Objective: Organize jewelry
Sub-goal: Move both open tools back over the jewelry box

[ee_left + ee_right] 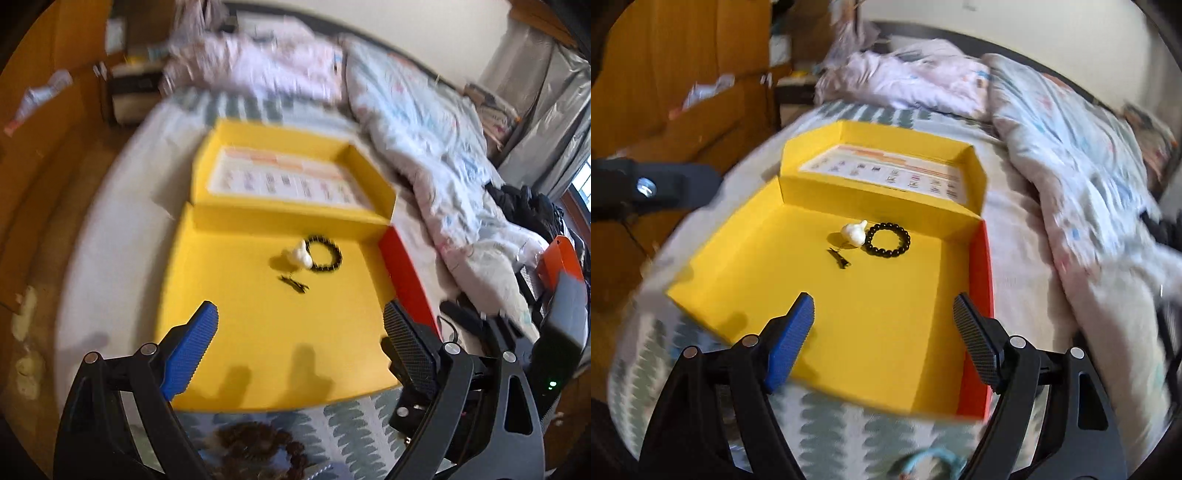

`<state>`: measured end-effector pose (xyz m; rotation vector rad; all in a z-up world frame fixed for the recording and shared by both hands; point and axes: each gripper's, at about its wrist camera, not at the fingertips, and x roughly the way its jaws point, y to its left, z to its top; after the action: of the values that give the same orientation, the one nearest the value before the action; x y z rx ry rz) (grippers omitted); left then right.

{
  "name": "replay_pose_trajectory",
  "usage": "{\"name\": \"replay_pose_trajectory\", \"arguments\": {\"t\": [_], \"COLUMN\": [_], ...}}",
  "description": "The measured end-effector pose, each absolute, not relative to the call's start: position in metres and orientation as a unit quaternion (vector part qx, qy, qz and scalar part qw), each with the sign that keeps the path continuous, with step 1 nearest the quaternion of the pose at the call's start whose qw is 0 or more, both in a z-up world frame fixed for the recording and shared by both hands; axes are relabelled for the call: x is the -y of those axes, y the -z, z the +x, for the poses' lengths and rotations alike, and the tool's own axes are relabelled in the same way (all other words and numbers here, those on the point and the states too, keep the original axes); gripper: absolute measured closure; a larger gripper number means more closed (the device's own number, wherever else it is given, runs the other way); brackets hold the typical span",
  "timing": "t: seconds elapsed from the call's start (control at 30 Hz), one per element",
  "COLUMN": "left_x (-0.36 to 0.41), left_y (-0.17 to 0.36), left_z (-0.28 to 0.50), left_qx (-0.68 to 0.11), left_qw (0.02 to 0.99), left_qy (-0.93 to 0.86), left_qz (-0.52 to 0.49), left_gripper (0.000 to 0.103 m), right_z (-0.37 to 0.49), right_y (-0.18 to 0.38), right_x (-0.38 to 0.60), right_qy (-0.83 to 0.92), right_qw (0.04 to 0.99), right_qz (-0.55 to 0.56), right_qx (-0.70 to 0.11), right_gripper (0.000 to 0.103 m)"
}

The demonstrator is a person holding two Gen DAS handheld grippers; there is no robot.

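An open yellow box (221,258) (746,273) lies on the bed. On its floor, towards the back, lie a black bead bracelet (328,254) (888,240), a small white ornament (299,255) (854,232) and a black hair clip (293,284) (839,257). My left gripper (300,308) hangs open over the box's near half with nothing between its fingers. My right gripper (883,301) is also open and empty above the box's front part. A brown bead bracelet (258,446) lies on the patterned sheet below the left gripper. A light blue item (931,458) shows at the bottom of the right wrist view.
The box has a red outer wall (402,273) (979,295) on its right and a printed lid (280,177) (886,170) standing behind. A rumpled quilt (424,140) (1071,166) crowds the right side. Wooden furniture (44,166) stands left, and an orange and grey device (561,280) at the right edge.
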<state>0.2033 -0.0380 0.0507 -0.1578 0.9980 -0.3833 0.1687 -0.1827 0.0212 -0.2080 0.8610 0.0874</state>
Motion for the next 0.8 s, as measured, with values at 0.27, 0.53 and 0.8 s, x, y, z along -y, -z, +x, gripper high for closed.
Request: {"name": "replay_pose_trajectory", "arguments": {"t": [0.27, 0.53, 0.8], "left_x": [0.07, 0.084, 0.081], "left_y": [0.006, 0.035, 0.054], "left_z": [0.257, 0.301, 0.316], "left_qx": [-0.53, -0.559, -0.576], "left_qw": [0.821, 0.805, 0.8], "left_qy": [0.205, 0.19, 0.163], "left_qz": [-0.061, -0.051, -0.044], "left_gripper": [0.013, 0.013, 0.013], "right_z": [0.216, 0.236, 0.242], "right_y": [0.004, 0.023, 0.036], "right_x": [0.199, 0.184, 0.189], "right_qy": [-0.086, -0.108, -0.115], "right_qw": [0.881, 0.872, 0.866], "right_qz": [-0.096, -0.16, -0.178], "right_qx": [-0.455, -0.45, -0.453], "right_gripper": [0.024, 0.024, 0.024]}}
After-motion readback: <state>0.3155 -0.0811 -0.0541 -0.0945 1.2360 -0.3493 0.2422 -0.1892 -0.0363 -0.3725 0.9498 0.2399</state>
